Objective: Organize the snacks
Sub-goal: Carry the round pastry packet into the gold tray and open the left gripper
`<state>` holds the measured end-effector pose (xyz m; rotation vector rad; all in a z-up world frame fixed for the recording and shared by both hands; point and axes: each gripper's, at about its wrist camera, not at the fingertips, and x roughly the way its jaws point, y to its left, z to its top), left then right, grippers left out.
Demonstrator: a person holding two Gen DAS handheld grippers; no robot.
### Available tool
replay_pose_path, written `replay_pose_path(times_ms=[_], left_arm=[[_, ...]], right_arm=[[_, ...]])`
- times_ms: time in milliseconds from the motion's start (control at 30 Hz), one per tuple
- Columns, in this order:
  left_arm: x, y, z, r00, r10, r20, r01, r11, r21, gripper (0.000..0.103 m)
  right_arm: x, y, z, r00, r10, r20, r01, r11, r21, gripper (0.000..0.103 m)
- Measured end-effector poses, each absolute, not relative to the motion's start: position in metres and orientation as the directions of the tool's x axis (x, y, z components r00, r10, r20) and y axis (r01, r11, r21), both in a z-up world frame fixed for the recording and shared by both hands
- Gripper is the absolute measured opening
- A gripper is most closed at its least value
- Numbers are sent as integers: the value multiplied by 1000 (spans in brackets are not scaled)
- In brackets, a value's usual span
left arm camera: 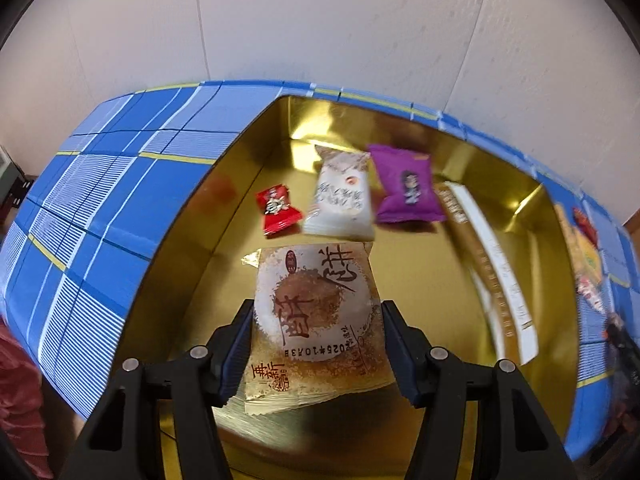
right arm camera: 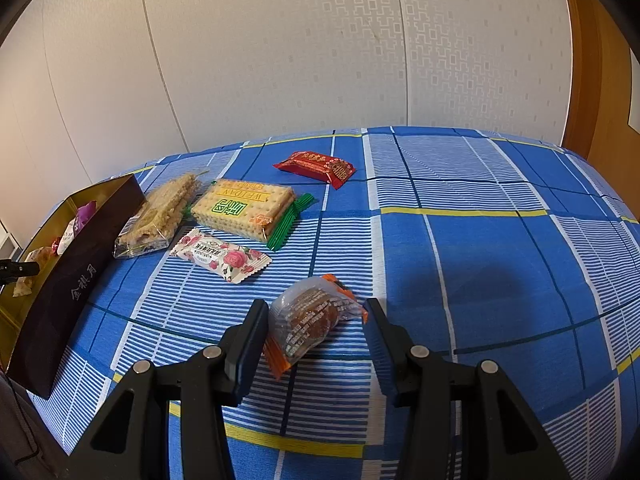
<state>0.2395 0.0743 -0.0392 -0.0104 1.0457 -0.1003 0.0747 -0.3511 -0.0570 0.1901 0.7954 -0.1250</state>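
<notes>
In the left wrist view my left gripper (left arm camera: pixel 316 308) is shut on a gold-and-brown pastry packet (left arm camera: pixel 316 304), one pad on each side edge. It hangs over the gold inside of an open box (left arm camera: pixel 420 280). A red candy (left arm camera: pixel 278 210), a white packet (left arm camera: pixel 340 200), a purple packet (left arm camera: pixel 408 188) and a long gold-white bar (left arm camera: pixel 492 272) lie in the box. In the right wrist view my right gripper (right arm camera: pixel 316 306) is shut on a clear packet with orange ends (right arm camera: pixel 308 320), low over the blue plaid cloth (right arm camera: pixel 460 248).
Left of my right gripper lie a rose-print packet (right arm camera: pixel 220 254), a cracker packet (right arm camera: pixel 244 208), a clear wafer packet (right arm camera: pixel 160 212) and a red packet (right arm camera: pixel 316 166). The box's dark outer wall (right arm camera: pixel 76 280) stands at the far left. A pale wall runs close behind the table.
</notes>
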Motion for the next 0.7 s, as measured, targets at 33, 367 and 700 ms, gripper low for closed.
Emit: replay_pose_path(times_ms=[33,367,700], left_arm=[[241,76,-40,495,-82,-865,74,996,-52,61],[250,93,-44,500,-23,-866,6,1000,-23,63],[223,85,-16,650,-24,-759,6,1000,-27,70]], right_arm=[[74,-351,-57,694,-40,-719,183,975,123,49],[74,-351,-57,694,-41,-719,184,975,122,49],[75,-351,-57,693,-44,-719,186,975,120,49]])
